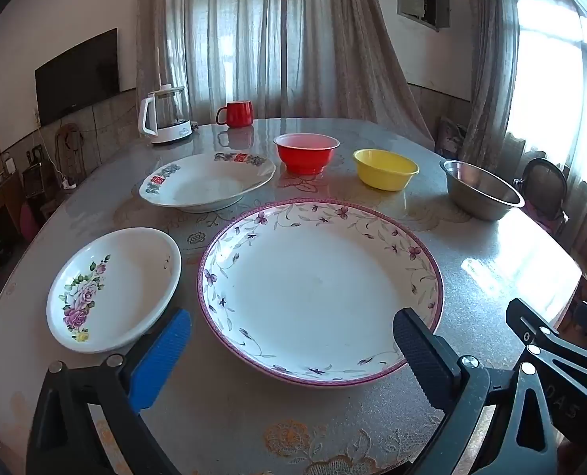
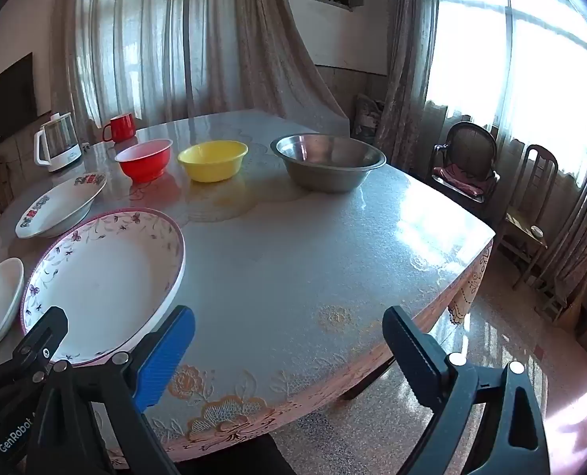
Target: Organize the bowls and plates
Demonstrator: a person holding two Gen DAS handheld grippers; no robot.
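A large plate with a purple floral rim (image 1: 321,289) lies on the table just ahead of my left gripper (image 1: 291,340), which is open and empty with a finger on each side of the plate's near edge. A small rose plate (image 1: 115,289) lies to its left, a red-patterned plate (image 1: 208,182) behind. A red bowl (image 1: 306,152), a yellow bowl (image 1: 385,168) and a steel bowl (image 1: 481,190) stand in a row at the back. My right gripper (image 2: 289,340) is open and empty over the table's near right part, right of the large plate (image 2: 103,281).
A kettle (image 1: 166,114) and a red mug (image 1: 236,114) stand at the far left of the table (image 2: 293,245). Chairs (image 2: 465,162) stand by the window on the right. The table edge drops off at the right.
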